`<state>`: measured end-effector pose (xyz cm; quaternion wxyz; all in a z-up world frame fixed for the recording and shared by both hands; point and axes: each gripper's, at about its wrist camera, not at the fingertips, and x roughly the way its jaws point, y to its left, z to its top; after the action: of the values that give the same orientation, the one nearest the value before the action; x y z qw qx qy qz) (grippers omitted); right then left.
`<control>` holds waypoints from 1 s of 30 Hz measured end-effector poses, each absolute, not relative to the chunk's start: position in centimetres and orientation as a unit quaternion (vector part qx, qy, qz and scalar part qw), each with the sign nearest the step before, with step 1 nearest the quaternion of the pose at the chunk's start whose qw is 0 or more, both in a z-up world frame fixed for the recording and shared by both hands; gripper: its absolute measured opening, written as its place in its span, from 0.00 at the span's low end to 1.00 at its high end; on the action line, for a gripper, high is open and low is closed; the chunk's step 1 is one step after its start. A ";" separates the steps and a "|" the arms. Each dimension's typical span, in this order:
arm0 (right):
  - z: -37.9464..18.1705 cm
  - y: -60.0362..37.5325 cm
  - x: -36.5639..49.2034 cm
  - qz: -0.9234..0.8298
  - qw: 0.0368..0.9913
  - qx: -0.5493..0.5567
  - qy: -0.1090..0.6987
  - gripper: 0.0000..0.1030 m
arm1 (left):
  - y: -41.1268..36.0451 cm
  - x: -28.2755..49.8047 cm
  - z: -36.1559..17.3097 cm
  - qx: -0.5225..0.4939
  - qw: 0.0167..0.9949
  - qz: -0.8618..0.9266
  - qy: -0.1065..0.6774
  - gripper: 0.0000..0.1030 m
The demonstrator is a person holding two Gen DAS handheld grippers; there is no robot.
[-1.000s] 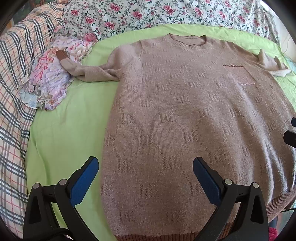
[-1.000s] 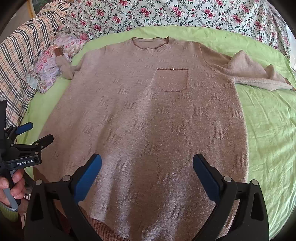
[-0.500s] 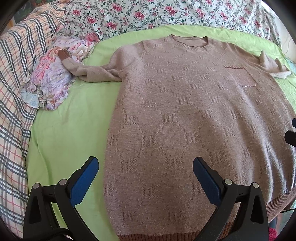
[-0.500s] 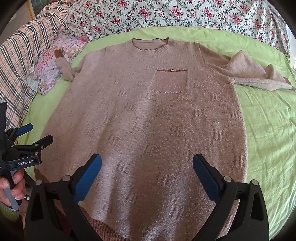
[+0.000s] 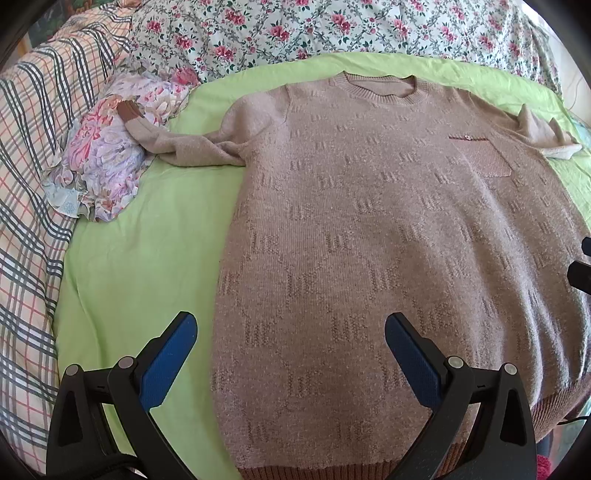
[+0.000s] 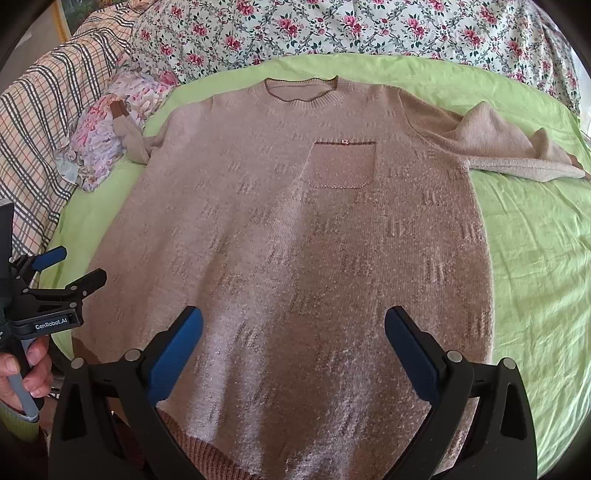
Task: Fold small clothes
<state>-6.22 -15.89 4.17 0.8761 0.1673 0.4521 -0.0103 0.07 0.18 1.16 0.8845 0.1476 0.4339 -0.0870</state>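
A beige knit sweater [image 5: 388, 229] lies face up and spread flat on a green sheet [image 5: 140, 258], neck away from the cameras, ribbed hem nearest; its chest pocket [image 6: 341, 164] sits below the collar; one sleeve [image 5: 184, 147] stretches onto a floral bundle of cloth [image 5: 107, 166], the other sleeve [image 6: 509, 151] lies crumpled across the sheet on the opposite side; the left gripper [image 5: 290, 354] hovers above the hem with its jaws spread wide, grasping nothing; the right gripper [image 6: 293, 350] hangs likewise released over the lower body of the sweater; a hand [image 6: 26, 373] holds the left tool's handle; a plaid blanket [image 5: 26, 184] and flowered bedding [image 6: 332, 29] border the sheet.
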 end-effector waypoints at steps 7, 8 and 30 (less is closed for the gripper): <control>4.1 -16.0 -6.1 -0.009 0.875 0.168 0.453 0.96 | -0.1 0.4 1.4 0.158 0.873 -0.087 0.452 0.99; 4.1 -16.0 -6.1 -0.009 0.875 0.169 0.454 0.96 | -0.2 0.5 1.4 0.160 0.872 -0.087 0.454 0.99; 4.2 -17.9 -5.6 -0.004 0.876 0.193 0.443 0.96 | -0.5 1.5 1.8 0.150 0.868 -0.102 0.462 0.99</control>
<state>-5.62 -17.86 4.21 0.8756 0.1929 0.4427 -0.0039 1.45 -0.47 1.80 0.8679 0.1496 0.4624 -0.1022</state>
